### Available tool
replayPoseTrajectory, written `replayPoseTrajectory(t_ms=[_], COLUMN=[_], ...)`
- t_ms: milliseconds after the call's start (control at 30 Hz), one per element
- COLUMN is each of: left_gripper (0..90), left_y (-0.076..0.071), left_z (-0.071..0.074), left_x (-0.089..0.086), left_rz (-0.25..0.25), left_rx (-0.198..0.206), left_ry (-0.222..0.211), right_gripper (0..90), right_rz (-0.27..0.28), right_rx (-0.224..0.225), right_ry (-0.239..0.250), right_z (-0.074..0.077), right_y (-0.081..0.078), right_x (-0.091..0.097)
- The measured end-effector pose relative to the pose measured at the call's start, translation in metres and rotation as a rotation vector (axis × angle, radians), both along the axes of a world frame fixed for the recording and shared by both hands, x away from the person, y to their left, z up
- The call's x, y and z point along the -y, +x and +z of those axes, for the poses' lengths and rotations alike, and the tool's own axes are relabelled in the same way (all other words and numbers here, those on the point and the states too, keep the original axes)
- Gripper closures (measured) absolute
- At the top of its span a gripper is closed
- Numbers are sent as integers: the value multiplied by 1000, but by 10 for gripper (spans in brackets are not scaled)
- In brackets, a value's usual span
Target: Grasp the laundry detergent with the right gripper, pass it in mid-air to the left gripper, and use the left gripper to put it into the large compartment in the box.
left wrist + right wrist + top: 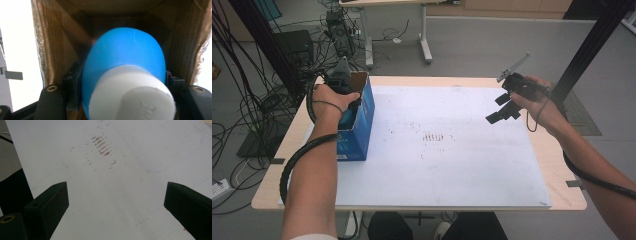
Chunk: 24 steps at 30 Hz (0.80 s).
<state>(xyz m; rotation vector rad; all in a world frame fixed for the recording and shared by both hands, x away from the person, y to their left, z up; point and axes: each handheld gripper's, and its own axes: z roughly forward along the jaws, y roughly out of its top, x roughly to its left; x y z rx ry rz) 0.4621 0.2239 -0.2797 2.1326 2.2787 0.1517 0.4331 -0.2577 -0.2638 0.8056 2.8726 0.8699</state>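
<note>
An open blue cardboard box (362, 120) stands on the table's left side. My left gripper (123, 85) reaches down into it and is shut on a blue bottle (125, 55) with a white cap (132, 97); the black jaws press on the bottle's two sides. The box's brown inner walls (57, 45) surround the bottle. In the high view, the left hand and gripper body (339, 80) sit at the box's mouth. My right gripper (499, 107) hovers above the table's far right, open, with nothing between its jaws (115, 202).
A white mat (437, 165) covers most of the wooden table (557, 150), with faint brown marks (434, 137) near its middle. Cables and equipment lie on the floor at the left, and a black frame post (592, 45) rises at the right.
</note>
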Motion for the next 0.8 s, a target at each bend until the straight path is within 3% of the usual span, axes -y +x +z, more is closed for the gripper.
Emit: replayPoseTrajectory(t_ms=[800], left_gripper=[350], left_y=[-1], left_z=[0], left_x=[1], left_rz=[-3], left_rx=[1], left_ry=[6], right_gripper=[59], right_rz=[9], right_rx=[-4], right_ry=[-3], right_z=[0], right_y=[-2], right_x=[2])
